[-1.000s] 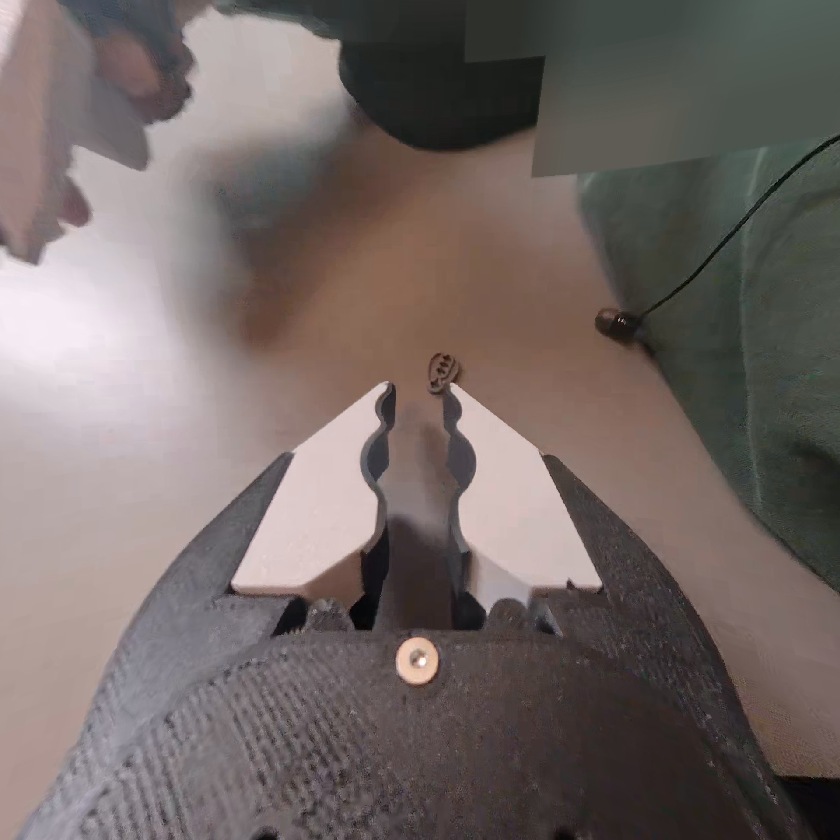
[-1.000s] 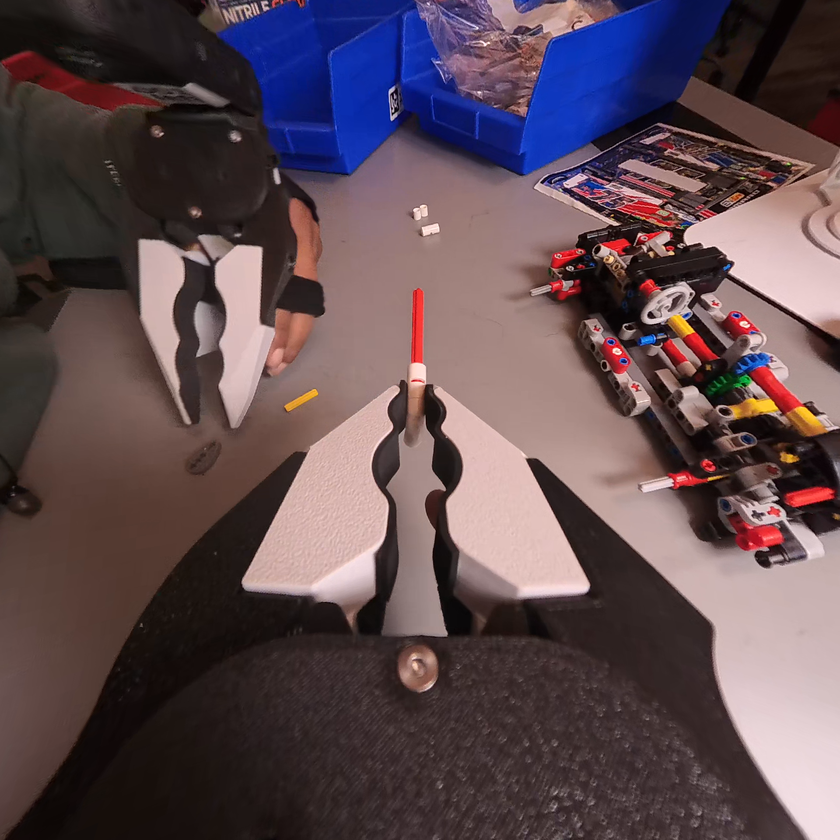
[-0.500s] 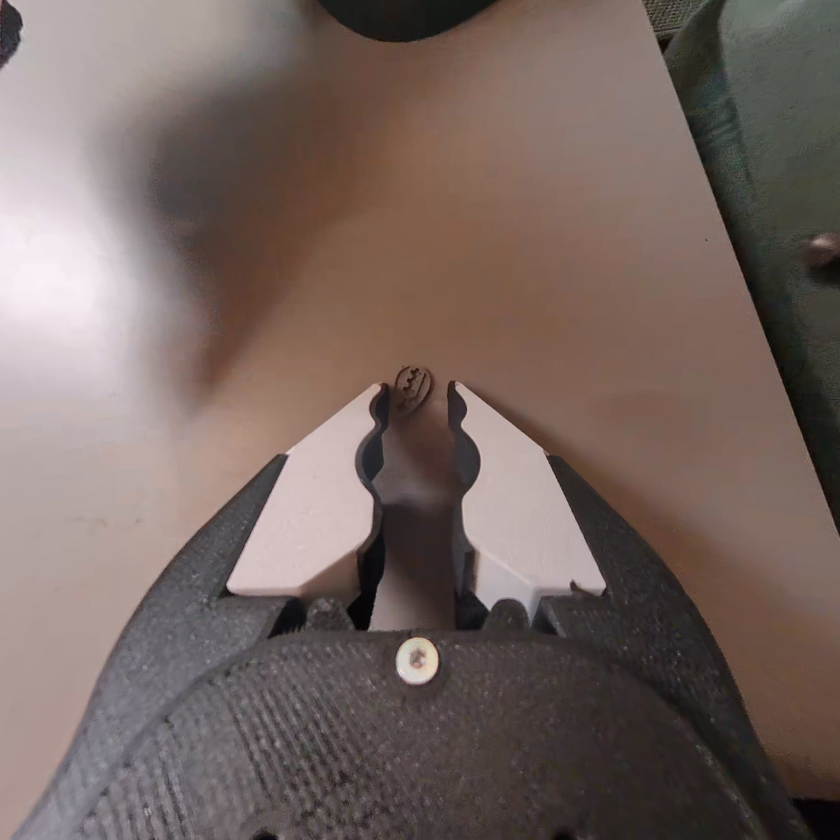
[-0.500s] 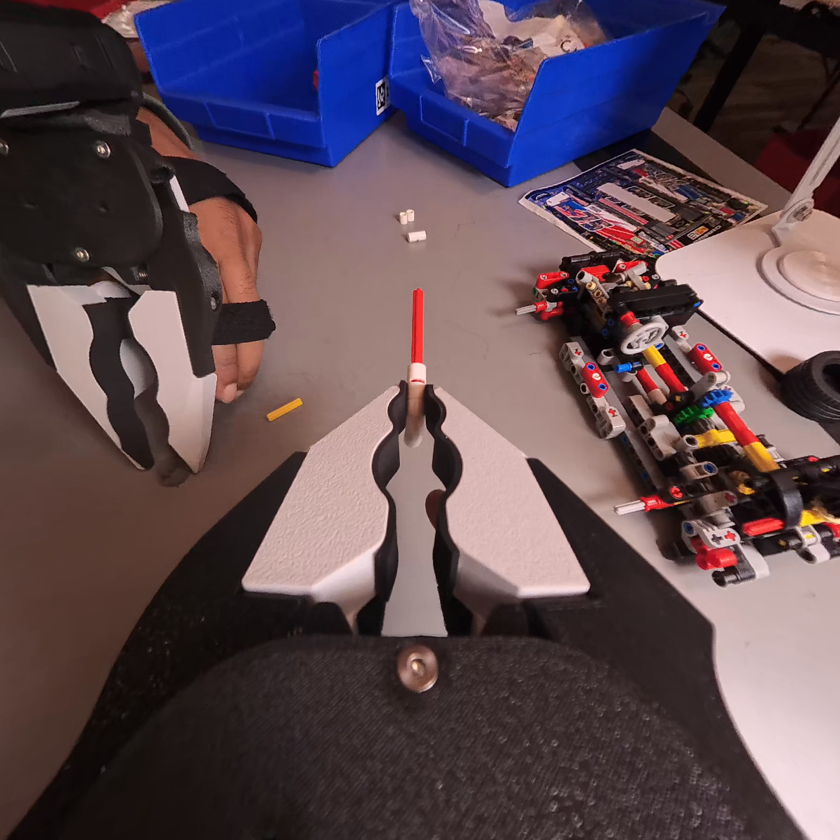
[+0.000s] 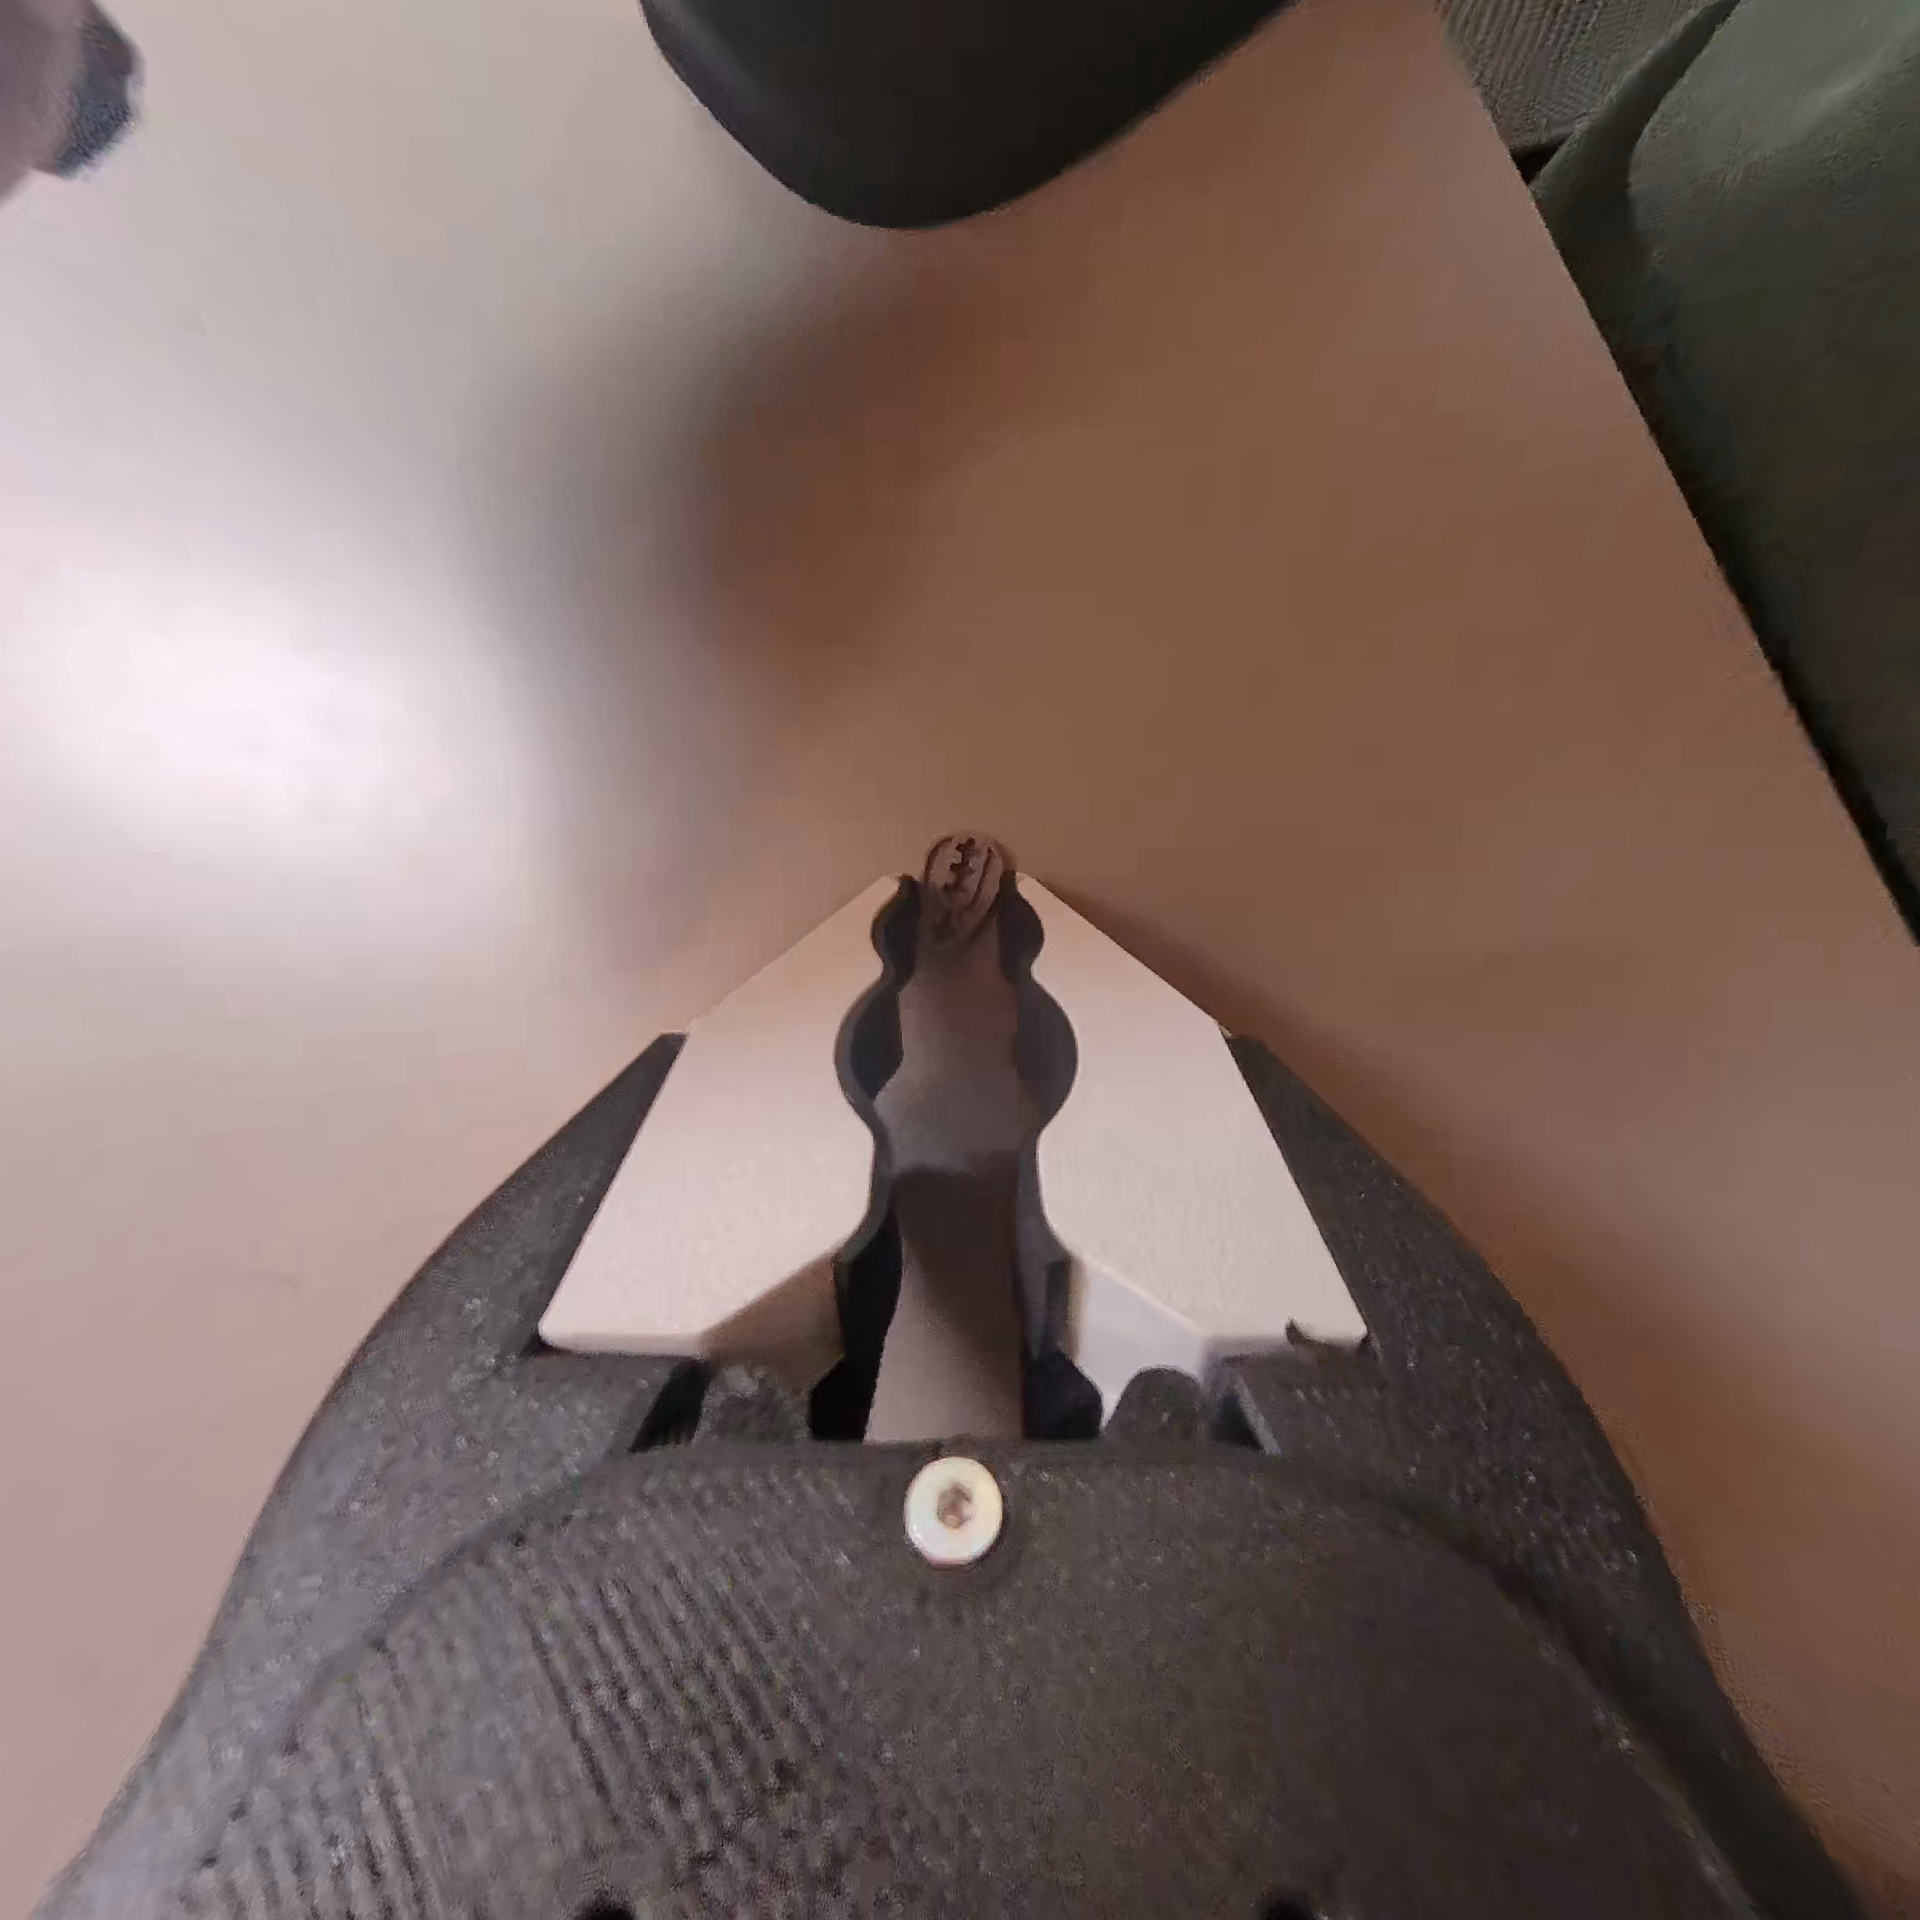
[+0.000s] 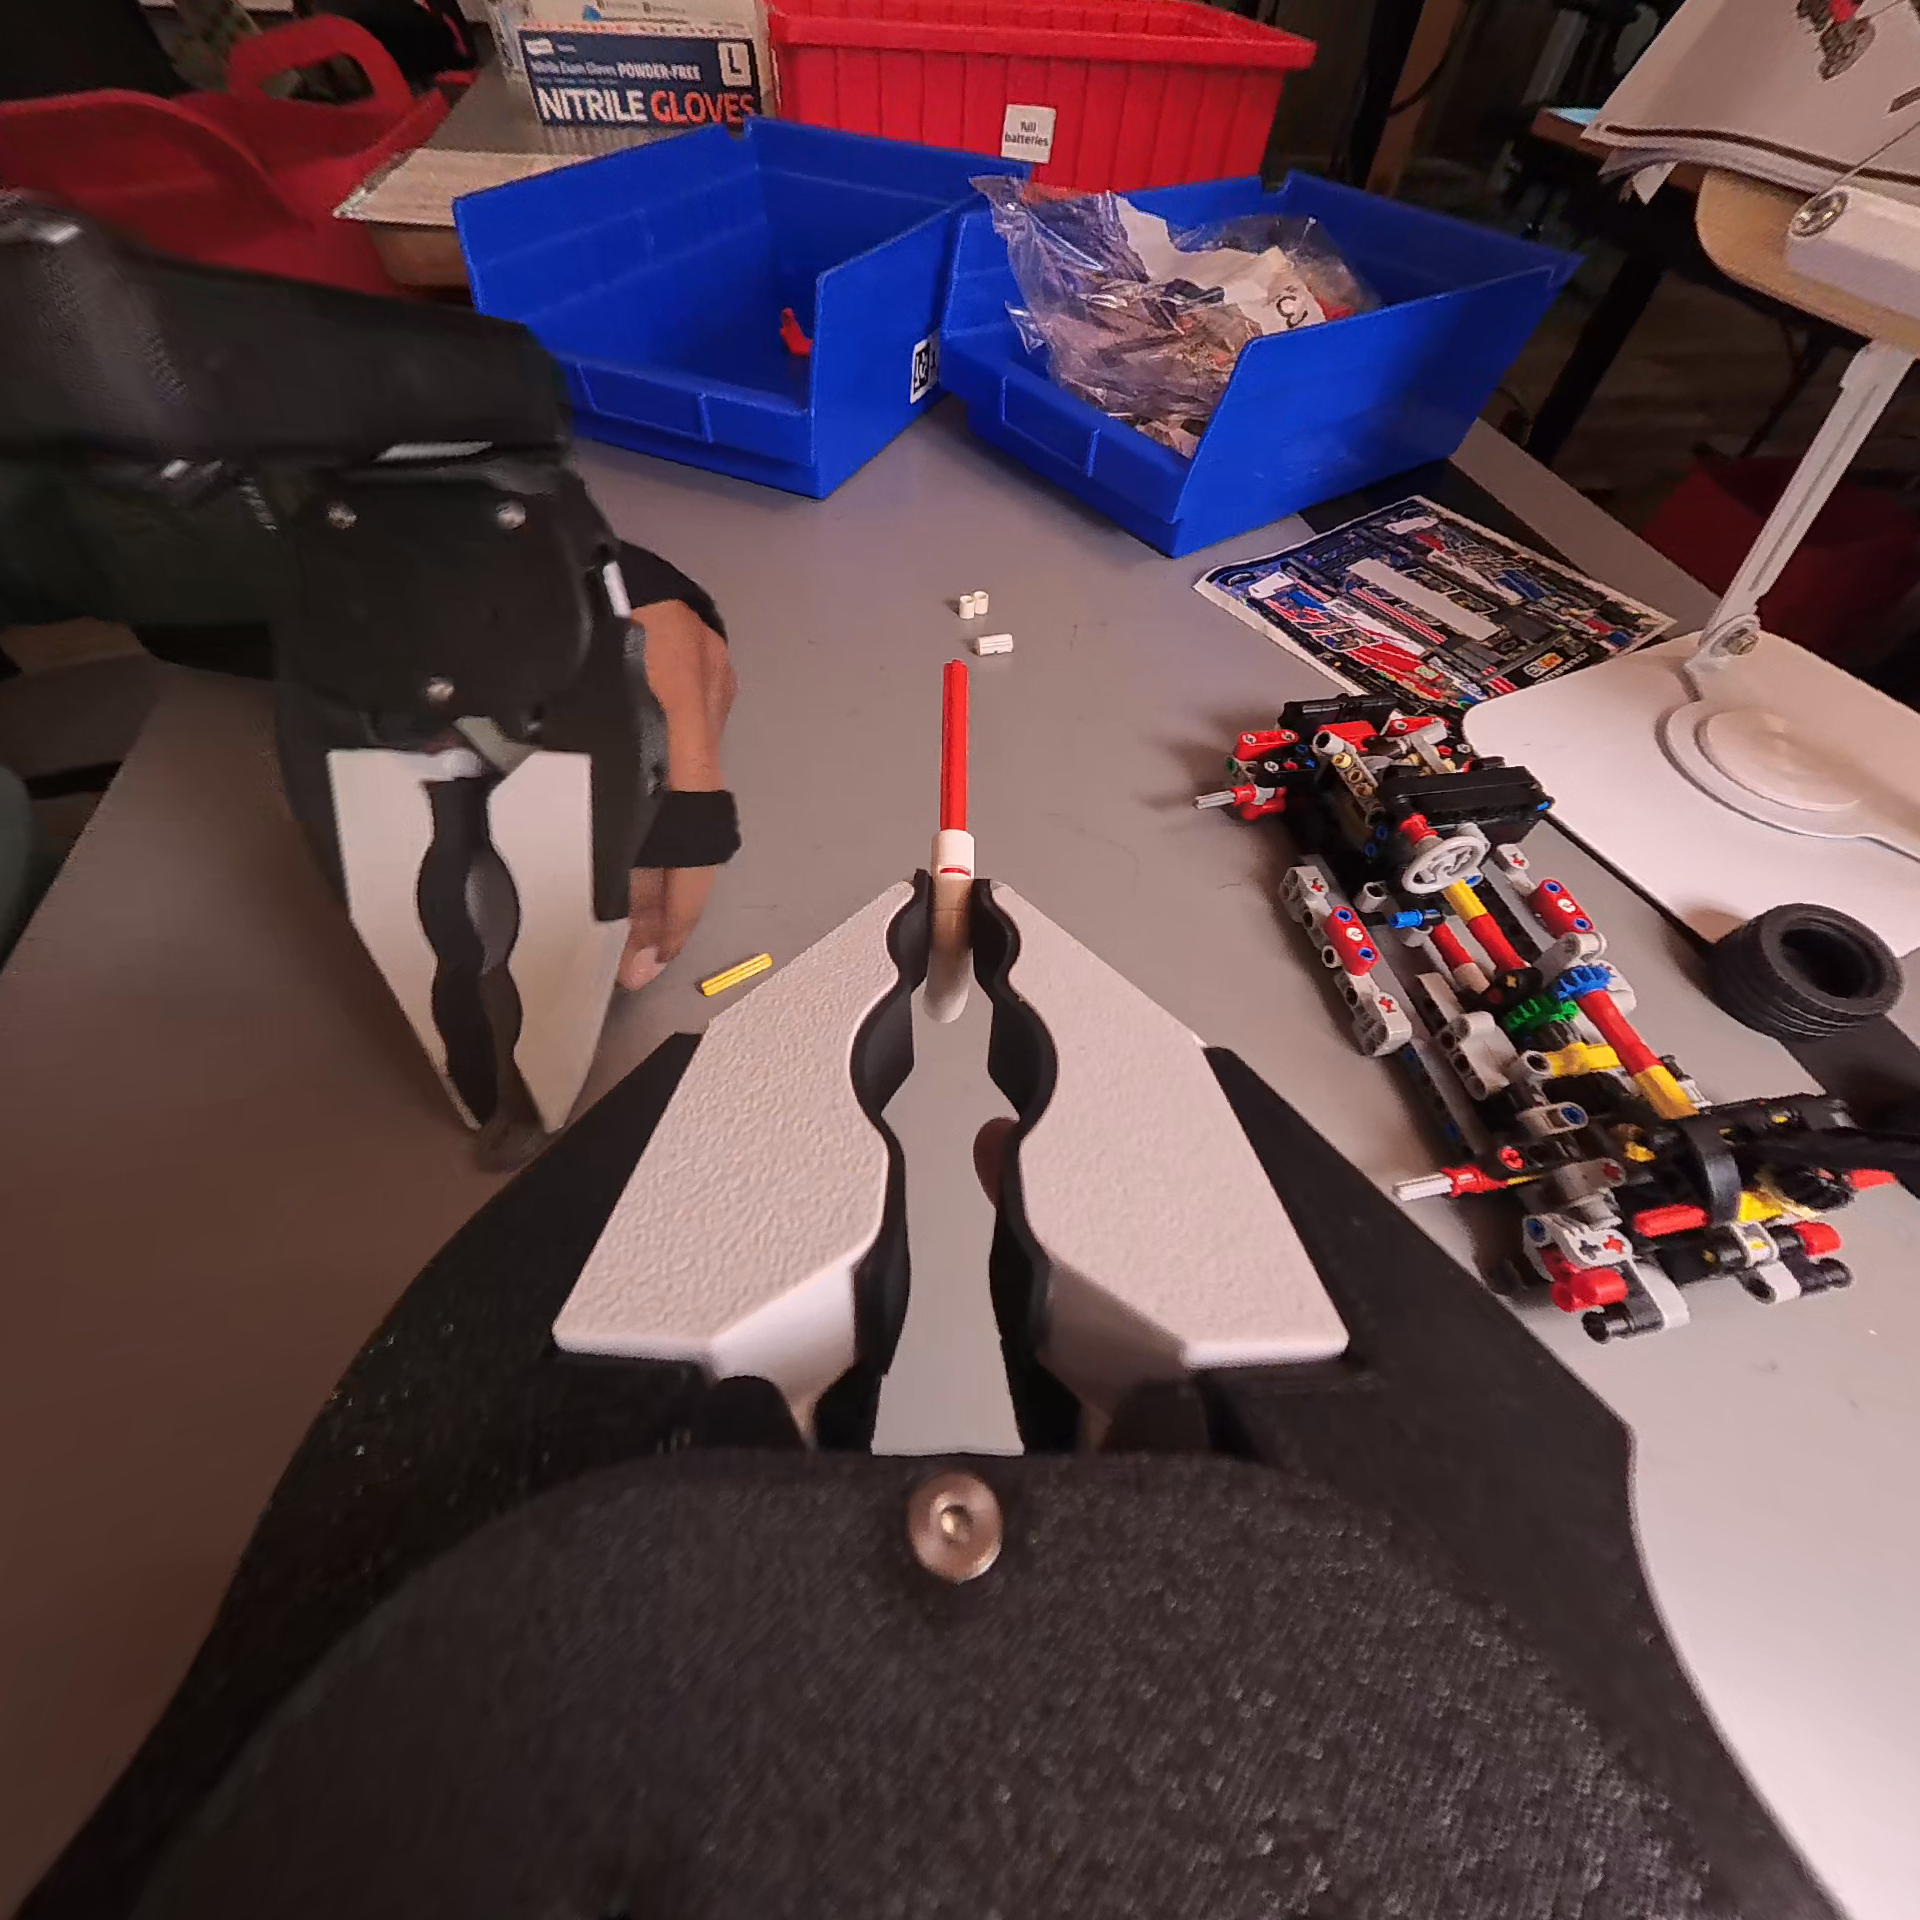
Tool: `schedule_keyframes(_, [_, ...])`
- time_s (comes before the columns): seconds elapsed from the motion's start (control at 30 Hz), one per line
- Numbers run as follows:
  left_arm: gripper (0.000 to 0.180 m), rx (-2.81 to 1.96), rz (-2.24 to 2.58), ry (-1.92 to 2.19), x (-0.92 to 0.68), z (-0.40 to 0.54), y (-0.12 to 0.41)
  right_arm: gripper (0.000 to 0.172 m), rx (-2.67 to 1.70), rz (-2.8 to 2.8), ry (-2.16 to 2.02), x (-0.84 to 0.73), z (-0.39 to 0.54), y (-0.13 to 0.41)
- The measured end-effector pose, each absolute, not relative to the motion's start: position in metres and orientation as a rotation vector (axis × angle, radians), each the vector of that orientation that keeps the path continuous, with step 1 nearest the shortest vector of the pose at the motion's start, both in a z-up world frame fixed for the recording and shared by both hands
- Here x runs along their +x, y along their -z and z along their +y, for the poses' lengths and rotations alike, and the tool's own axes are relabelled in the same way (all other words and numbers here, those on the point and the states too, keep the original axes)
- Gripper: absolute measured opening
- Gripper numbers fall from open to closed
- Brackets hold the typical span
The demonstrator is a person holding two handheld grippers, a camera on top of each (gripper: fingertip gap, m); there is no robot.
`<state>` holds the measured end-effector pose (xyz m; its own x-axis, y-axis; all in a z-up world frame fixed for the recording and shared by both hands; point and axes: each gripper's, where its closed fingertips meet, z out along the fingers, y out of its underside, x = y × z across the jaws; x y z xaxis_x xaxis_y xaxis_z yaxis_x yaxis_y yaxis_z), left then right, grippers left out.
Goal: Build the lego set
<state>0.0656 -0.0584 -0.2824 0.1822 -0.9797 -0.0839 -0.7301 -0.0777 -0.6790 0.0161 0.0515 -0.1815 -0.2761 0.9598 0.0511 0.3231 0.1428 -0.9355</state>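
Pinching down at the far left of the right wrist view, the left hand-held gripper (image 6: 509, 1117) stands almost upright with its tips on the grey tabletop (image 6: 1091, 665). Its own camera shows the fingertips (image 5: 902, 902) closed against the two sides of a small dark gear (image 5: 964, 900) that lies on the surface. The piece is thin and caught only at the very tips, so in my judgement it could squirt out sideways or tip flat again if the tool is lifted at an angle.

A short yellow axle (image 6: 736, 975) lies loose just beside that gripper, near the person's hand (image 6: 675, 831). At the centre, the right hand-held gripper (image 6: 948, 902) is clamped on a white sleeve carrying a long red axle (image 6: 954, 743) that points away above the surface. That long lever could twist in the pads if its far end knocks anything.

Further right sit three small white bushes (image 6: 982, 621), a partly built toy car chassis (image 6: 1507, 997), an instruction booklet (image 6: 1434, 613), a black tyre (image 6: 1808, 982) and a white lamp base (image 6: 1766, 758). Two blue bins (image 6: 727, 312), one holding a clear bag of parts (image 6: 1164, 301), a red crate (image 6: 1039, 83) and a glove box (image 6: 644, 73) line the back of a cluttered workroom.
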Motion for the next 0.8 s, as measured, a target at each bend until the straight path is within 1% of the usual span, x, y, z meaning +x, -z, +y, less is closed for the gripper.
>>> schedule_keyframes(0.03, [0.014, -1.826, 1.519, 0.596, 0.064, -0.051, 0.273, 0.005, -1.236, -1.713, -1.138, 0.017, 0.052, 0.180])
schedule_keyframes(0.07, [0.014, -1.772, 1.386, 0.700, 0.061, -0.042, 0.254, 0.005, -1.223, -1.704, -1.145, 0.018, 0.051, 0.176])
schedule_keyframes(0.17, [0.013, -1.503, 0.930, 1.008, 0.030, -0.016, 0.171, 0.005, -1.167, -1.654, -1.202, 0.021, 0.046, 0.156])
schedule_keyframes(0.23, [0.013, -1.372, 0.716, 1.087, 0.000, -0.003, 0.140, 0.005, -1.137, -1.646, -1.198, 0.021, 0.041, 0.149])
schedule_keyframes(0.4, [0.013, -1.297, 0.606, 1.118, -0.019, 0.000, 0.125, 0.005, -1.094, -1.674, -1.201, 0.016, 0.023, 0.146])
schedule_keyframes(0.8, [0.012, -1.246, 0.516, 1.277, -0.019, -0.003, 0.123, 0.005, -1.103, -1.710, -1.200, 0.012, 0.009, 0.150])
